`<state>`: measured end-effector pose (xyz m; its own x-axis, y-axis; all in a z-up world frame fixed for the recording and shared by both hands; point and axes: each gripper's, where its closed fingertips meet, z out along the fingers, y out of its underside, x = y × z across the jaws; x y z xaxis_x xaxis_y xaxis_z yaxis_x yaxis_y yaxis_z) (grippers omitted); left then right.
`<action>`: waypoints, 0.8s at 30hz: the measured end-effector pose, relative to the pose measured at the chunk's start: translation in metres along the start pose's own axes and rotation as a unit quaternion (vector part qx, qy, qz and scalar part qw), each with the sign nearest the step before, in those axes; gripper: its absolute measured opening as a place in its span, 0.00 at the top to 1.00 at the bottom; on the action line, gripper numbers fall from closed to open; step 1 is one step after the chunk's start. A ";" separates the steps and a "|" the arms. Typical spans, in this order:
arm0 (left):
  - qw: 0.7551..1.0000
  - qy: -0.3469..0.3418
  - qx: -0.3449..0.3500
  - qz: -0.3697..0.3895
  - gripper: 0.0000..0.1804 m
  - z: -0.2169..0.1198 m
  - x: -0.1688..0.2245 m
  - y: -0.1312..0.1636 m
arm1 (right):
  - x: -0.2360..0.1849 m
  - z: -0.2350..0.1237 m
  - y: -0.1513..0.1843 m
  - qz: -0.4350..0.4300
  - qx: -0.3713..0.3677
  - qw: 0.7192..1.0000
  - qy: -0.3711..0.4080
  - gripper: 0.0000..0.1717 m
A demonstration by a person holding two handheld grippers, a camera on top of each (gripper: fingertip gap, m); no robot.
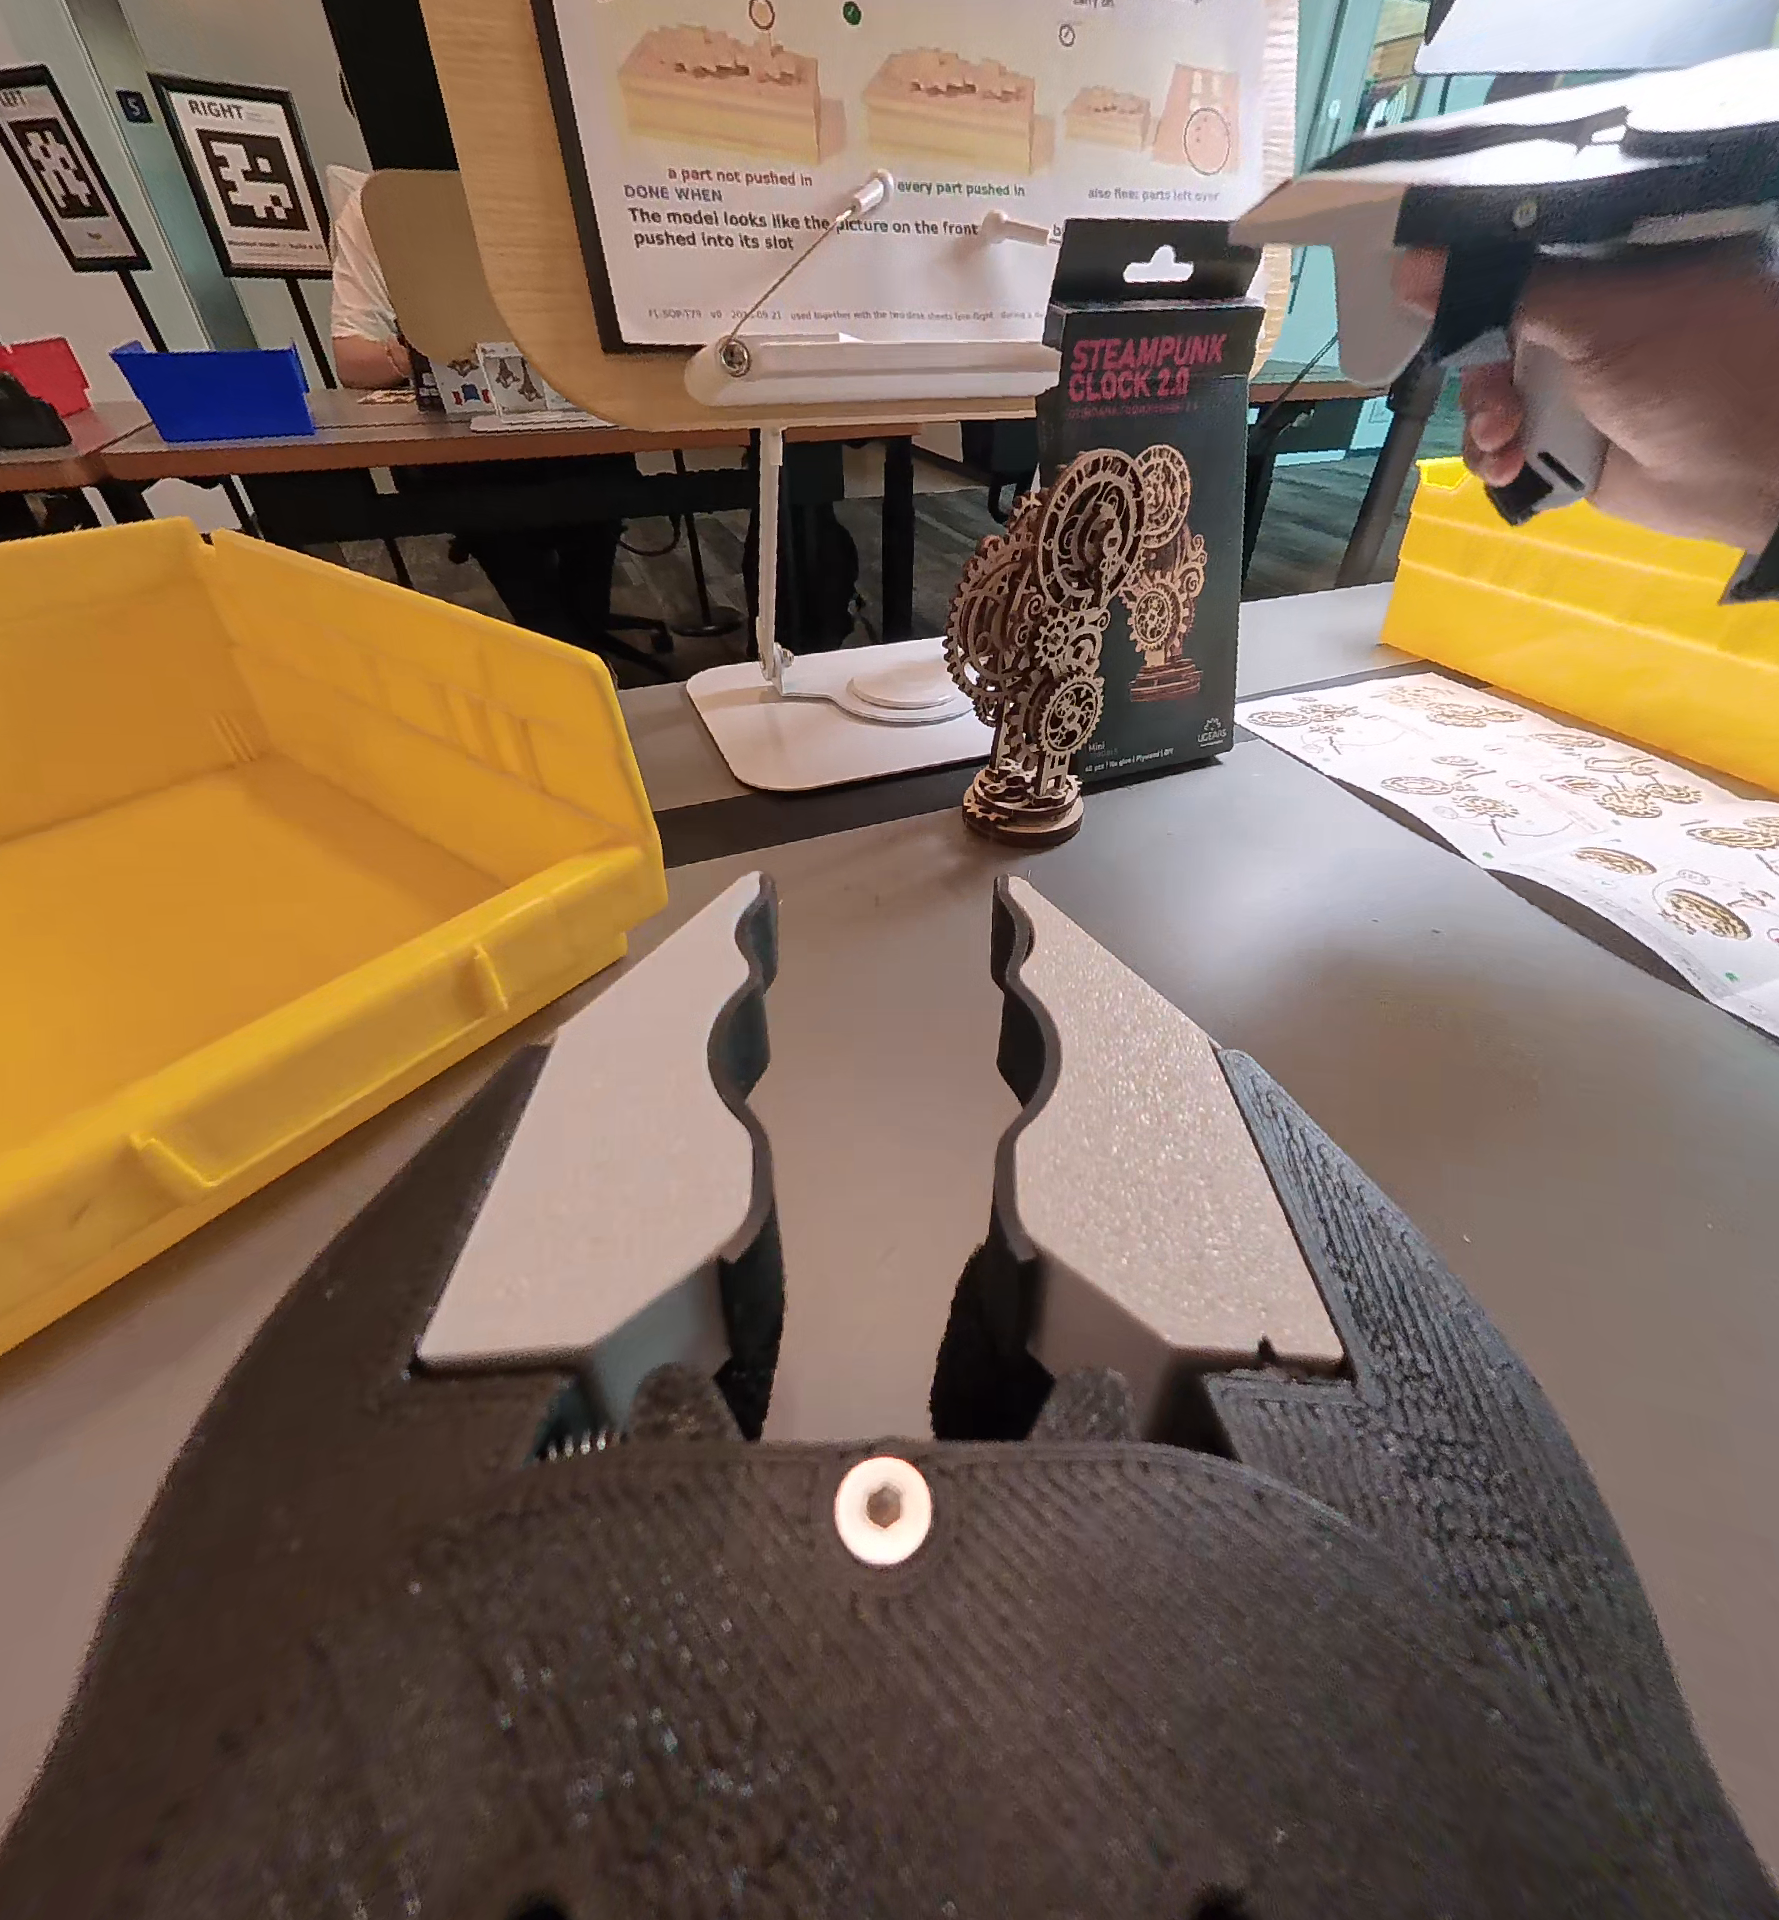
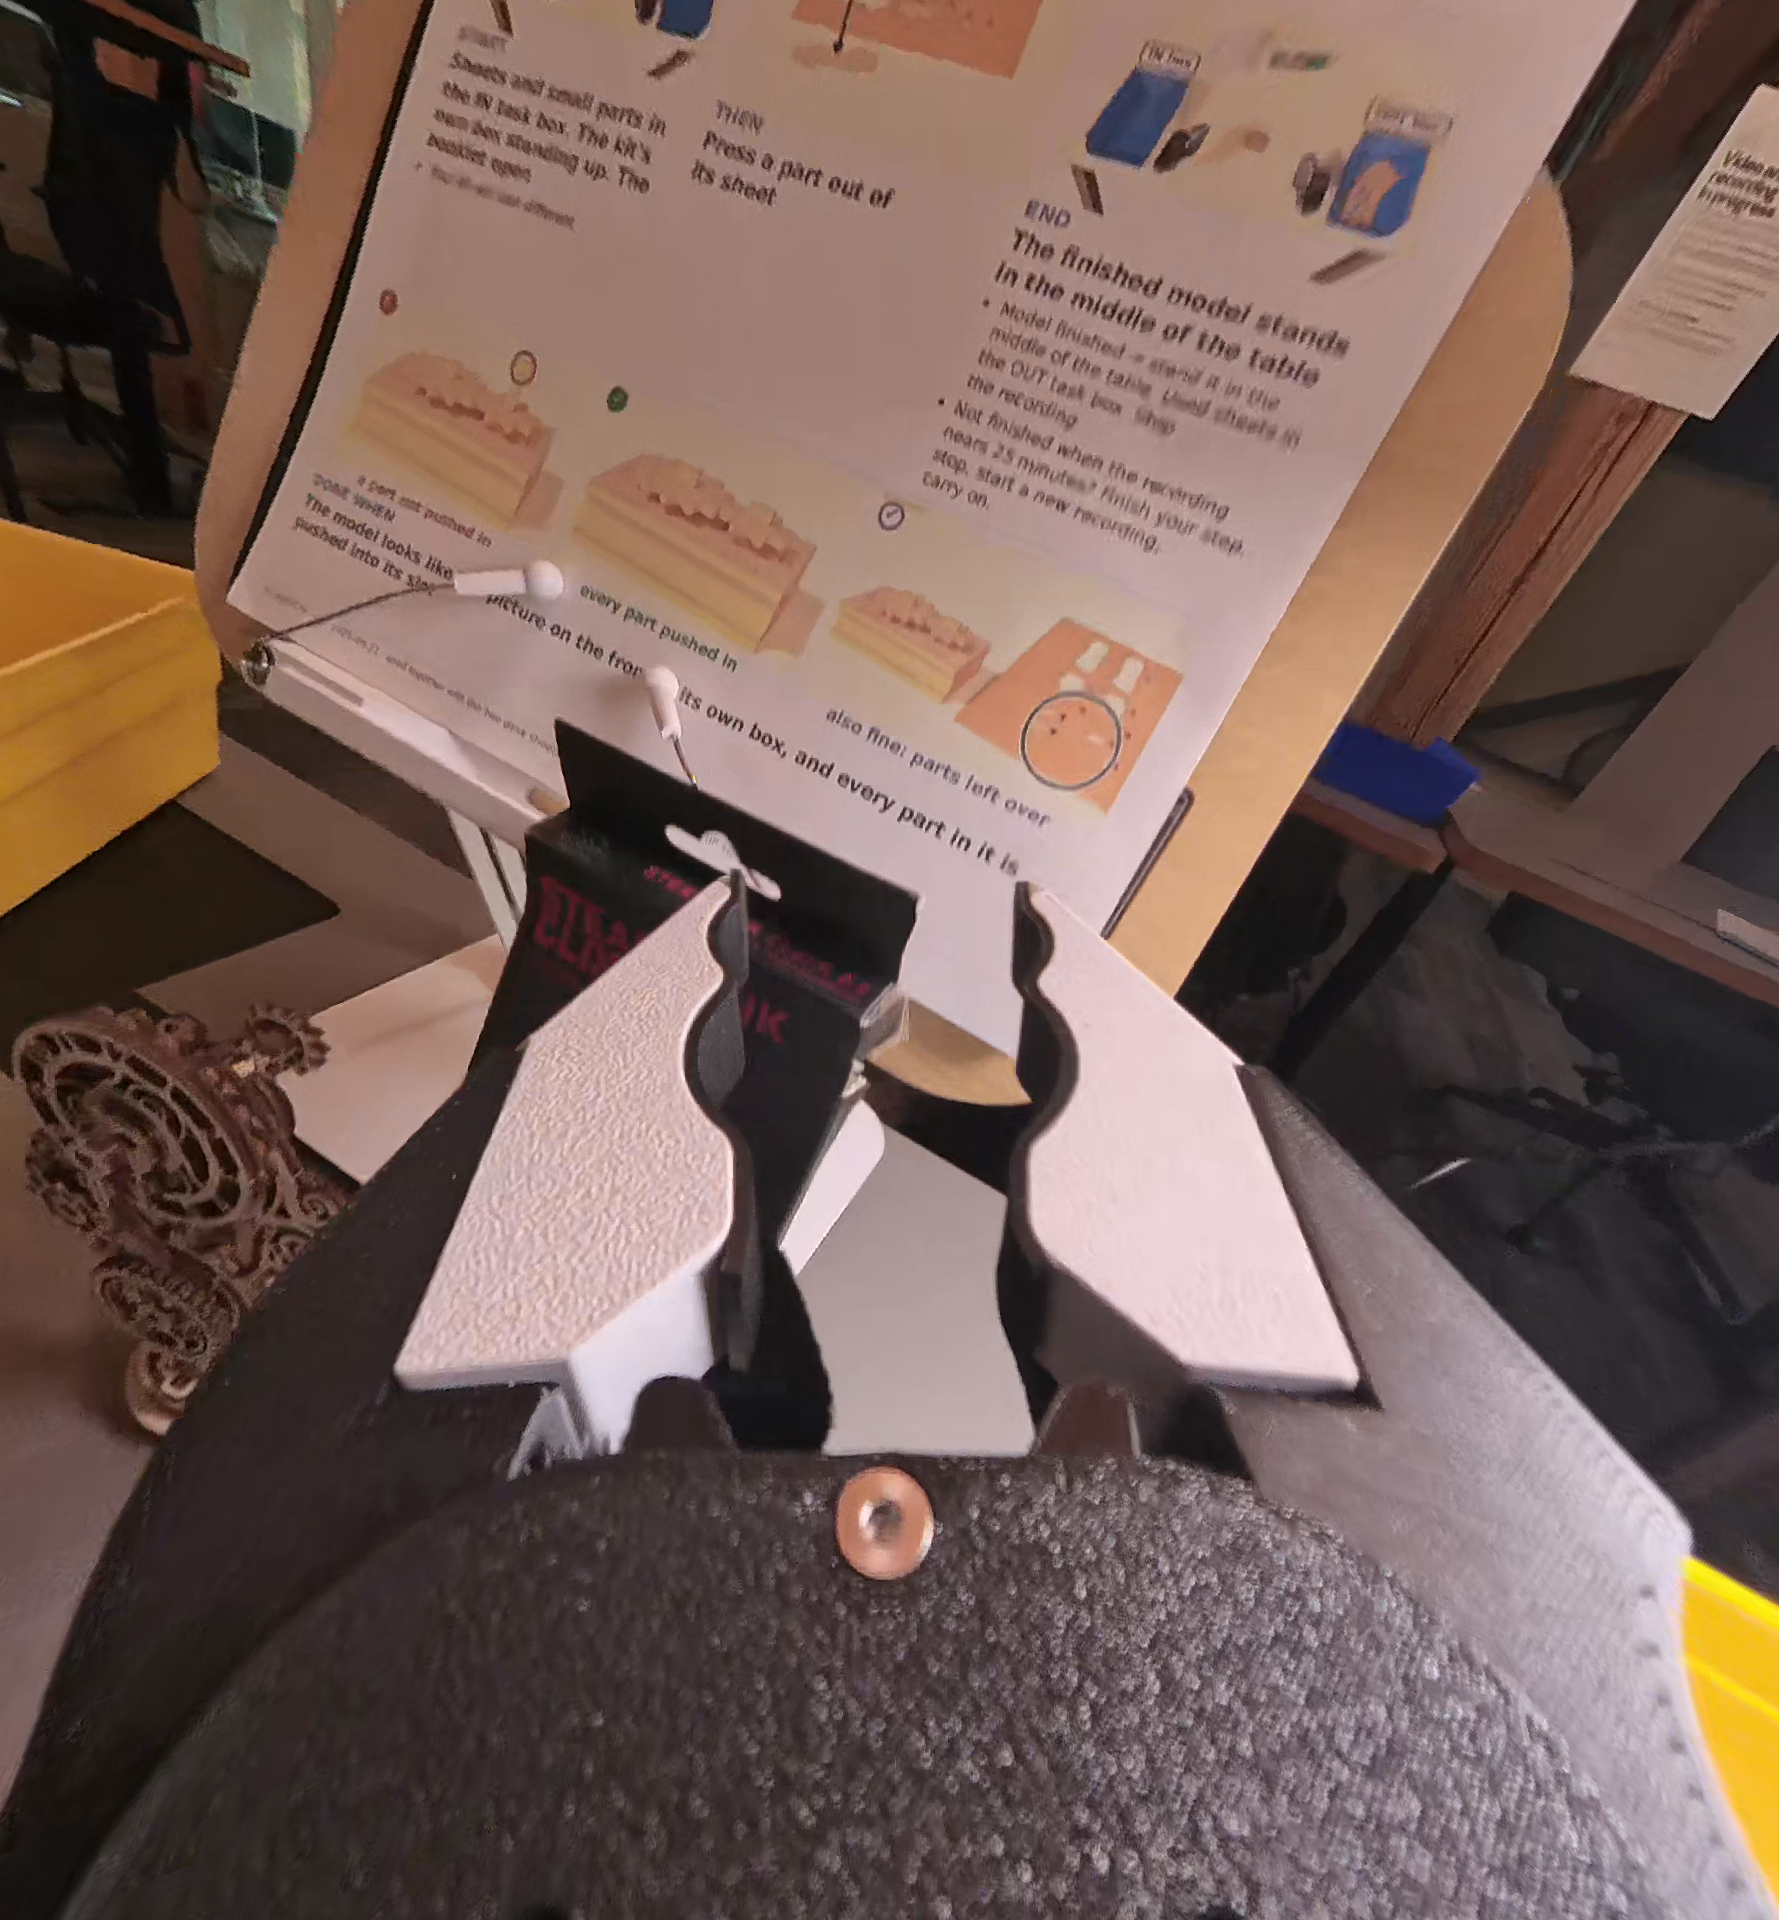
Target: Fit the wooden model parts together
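Two views. Left wrist view: left gripper (image 1: 880,904) low over the grey tabletop (image 1: 1280,1091), grey fingers (image 1: 656,1091) apart, nothing between the pads. Straight ahead, upright on its round base, the assembled wooden gear-clock model (image 1: 1046,644), just in front of a tall black cardboard kit box (image 1: 1160,499) standing on end. Behind both, a white stand (image 1: 823,717) carrying a printed instruction sheet (image 1: 916,156). To the left, a yellow plastic bin (image 1: 241,883); to the right, an unfolded paper booklet of assembly drawings (image 1: 1591,831) and a second yellow bin (image 1: 1612,634). Upper right, right gripper (image 1: 1311,223) held in a hand (image 1: 1654,416) above the box.

Right wrist view: right gripper (image 2: 874,904) tilted, fingers (image 2: 604,1122) spread, pads not pressed on anything. Top of the black box beyond and partly between the fingers, nearer the left one, partly hiding the sheet. Wooden model at lower left, clear of the fingers.
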<state>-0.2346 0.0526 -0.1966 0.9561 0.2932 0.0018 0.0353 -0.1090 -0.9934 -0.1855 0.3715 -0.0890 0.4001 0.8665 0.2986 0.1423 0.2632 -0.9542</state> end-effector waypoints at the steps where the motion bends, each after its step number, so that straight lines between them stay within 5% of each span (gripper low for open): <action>1: 1.000 0.000 -0.001 -0.001 0.78 0.000 0.000 0.000 | -0.001 -0.001 0.010 0.010 -0.009 1.000 -0.008 0.68; 8: 1.000 0.002 -0.006 -0.001 0.79 0.002 0.001 0.004 | -0.027 0.000 0.071 0.101 -0.065 0.987 -0.108 0.58; 11: 1.000 0.002 -0.009 -0.002 0.79 0.002 0.000 0.005 | -0.044 0.004 0.087 0.104 -0.085 0.979 -0.152 0.62; 13: 1.000 0.002 -0.010 -0.004 0.79 0.003 0.000 0.006 | -0.053 0.005 0.092 0.105 -0.093 0.975 -0.175 0.76; 18: 1.000 0.005 -0.012 -0.012 0.80 0.003 0.000 0.006 | -0.057 -0.002 0.072 0.130 -0.052 0.966 -0.216 0.89; 24: 1.000 0.012 -0.014 -0.012 0.80 0.004 0.003 0.007 | -0.045 -0.002 0.081 0.170 -0.057 0.964 -0.197 0.88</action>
<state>-0.2324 0.0569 -0.2043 0.9615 0.2734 0.0294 0.0668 -0.1285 -0.9895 -0.1899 0.3525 -0.1801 0.0692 0.9941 -0.0831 0.1718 -0.0939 -0.9807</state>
